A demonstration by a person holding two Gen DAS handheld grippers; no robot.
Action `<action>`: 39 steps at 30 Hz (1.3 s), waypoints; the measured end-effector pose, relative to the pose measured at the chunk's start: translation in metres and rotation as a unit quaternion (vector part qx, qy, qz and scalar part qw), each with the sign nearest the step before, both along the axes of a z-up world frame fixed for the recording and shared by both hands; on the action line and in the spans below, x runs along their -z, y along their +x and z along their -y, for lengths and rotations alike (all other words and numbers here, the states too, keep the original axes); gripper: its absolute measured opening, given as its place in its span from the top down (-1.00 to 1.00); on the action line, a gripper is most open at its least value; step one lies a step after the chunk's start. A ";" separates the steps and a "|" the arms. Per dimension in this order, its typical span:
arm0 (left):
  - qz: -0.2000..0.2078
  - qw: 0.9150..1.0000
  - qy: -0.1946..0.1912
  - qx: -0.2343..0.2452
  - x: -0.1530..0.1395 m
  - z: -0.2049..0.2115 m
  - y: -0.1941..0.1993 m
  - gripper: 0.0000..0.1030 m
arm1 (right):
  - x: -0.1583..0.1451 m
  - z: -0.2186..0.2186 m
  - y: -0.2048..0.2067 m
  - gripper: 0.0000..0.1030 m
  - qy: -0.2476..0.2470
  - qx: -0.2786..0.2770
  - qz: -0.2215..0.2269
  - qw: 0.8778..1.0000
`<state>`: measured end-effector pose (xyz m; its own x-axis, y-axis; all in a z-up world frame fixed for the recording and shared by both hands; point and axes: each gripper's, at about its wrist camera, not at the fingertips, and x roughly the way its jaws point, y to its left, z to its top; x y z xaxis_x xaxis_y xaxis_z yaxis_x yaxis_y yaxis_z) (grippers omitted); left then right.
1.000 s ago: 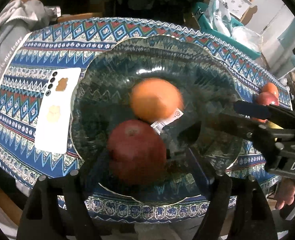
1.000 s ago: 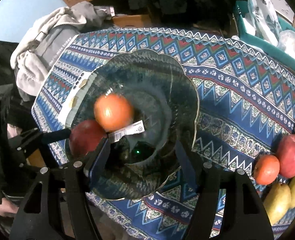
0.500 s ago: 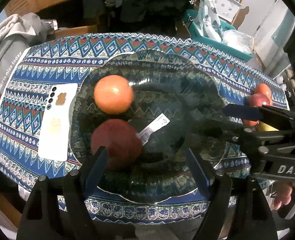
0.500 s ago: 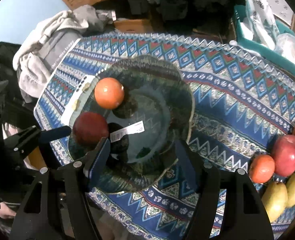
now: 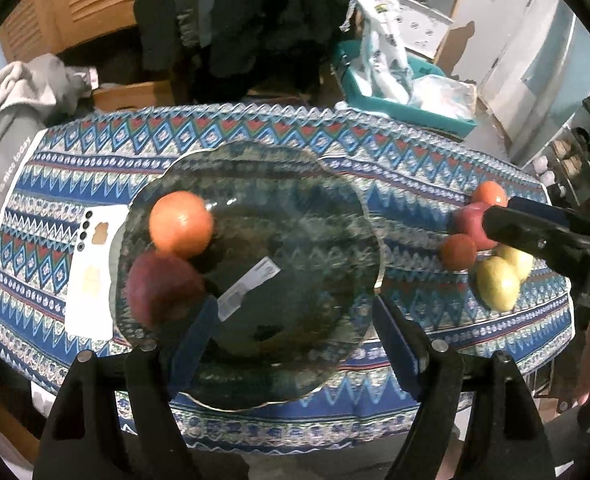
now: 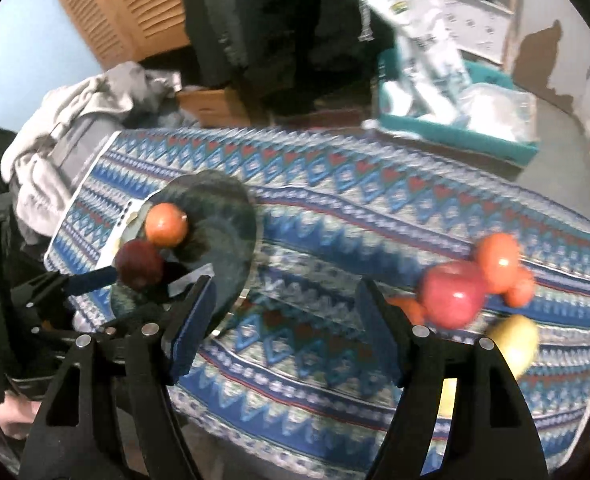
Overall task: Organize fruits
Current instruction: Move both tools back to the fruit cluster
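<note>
Right tool (image 6: pixel 287 320) now nearer loose fruit (image 6: pixel 453 294)

A lived-in room of a home, by every sign; a table spread with a patterned blue, red and white cloth (image 5: pixel 395 168) carries a dark glass fruit dish (image 5: pixel 255 184) toward its left end and loose fruit near its right edge; a white phone (image 5: pixel 89 276) lies face down just beside the dish at the cloth's left edge; a grey sweatshirt (image 5: pixel 11 100) is heaped past the table's left corner; dark coats (image 5: pixel 255 16) hang behind the far edge; a louvred wooden door (image 6: pixel 135 4) stands at the back; a teal bin (image 5: pixel 407 108) of plastic bags sits on the floor beyond the far right corner; open wooden shelving (image 5: pixel 459 12) rises behind it.
</note>
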<state>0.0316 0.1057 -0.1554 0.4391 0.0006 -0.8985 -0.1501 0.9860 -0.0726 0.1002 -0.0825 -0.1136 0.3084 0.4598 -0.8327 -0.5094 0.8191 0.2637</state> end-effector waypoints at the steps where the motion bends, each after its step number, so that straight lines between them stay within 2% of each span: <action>1: 0.003 1.000 -0.001 0.004 -0.003 0.004 0.001 -0.57 | -0.003 0.007 0.000 -0.42 -0.002 0.006 0.004 1.000; 5: 0.013 1.000 0.000 0.014 -0.011 0.020 0.004 -0.57 | -0.015 0.033 -0.001 -0.53 -0.015 0.028 0.025 0.999; 18: 0.033 0.998 0.000 0.058 -0.029 0.080 0.015 -0.57 | -0.036 0.112 -0.009 -0.59 -0.037 0.083 0.059 0.994; 31: 0.039 0.995 0.004 0.095 -0.036 0.130 0.033 -0.57 | -0.037 0.168 -0.016 -0.63 -0.050 0.118 0.071 0.989; 39: 0.026 0.994 -0.001 0.103 -0.027 0.145 0.048 -0.57 | -0.029 0.195 -0.013 -0.68 -0.052 0.141 0.061 0.987</action>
